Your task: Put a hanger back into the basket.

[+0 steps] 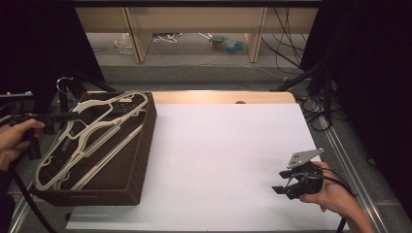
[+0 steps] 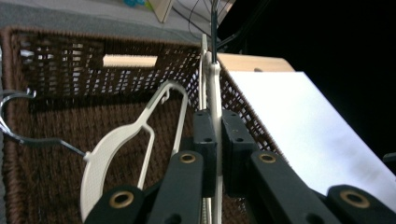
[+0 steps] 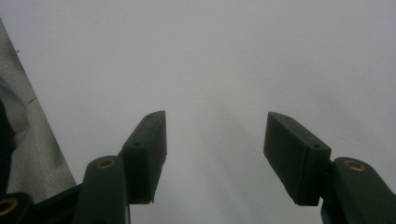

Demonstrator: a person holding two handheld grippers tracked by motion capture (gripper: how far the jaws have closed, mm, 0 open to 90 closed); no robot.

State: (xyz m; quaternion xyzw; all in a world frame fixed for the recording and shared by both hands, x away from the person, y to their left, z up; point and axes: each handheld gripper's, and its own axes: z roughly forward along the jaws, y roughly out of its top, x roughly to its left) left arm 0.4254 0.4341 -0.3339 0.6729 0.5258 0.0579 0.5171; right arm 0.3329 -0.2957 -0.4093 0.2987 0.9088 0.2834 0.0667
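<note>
Left claw is clamping shut on the thin edge of a cream hanger, which is sitting over the wicker basket at the basket's left rim. Hanger is looking light, stiff and slick with a snag-prone wire hook, so I'm judging the flat neck the best grip. Right of the basket, right claw is hovering half open and empty over the white table.
</note>
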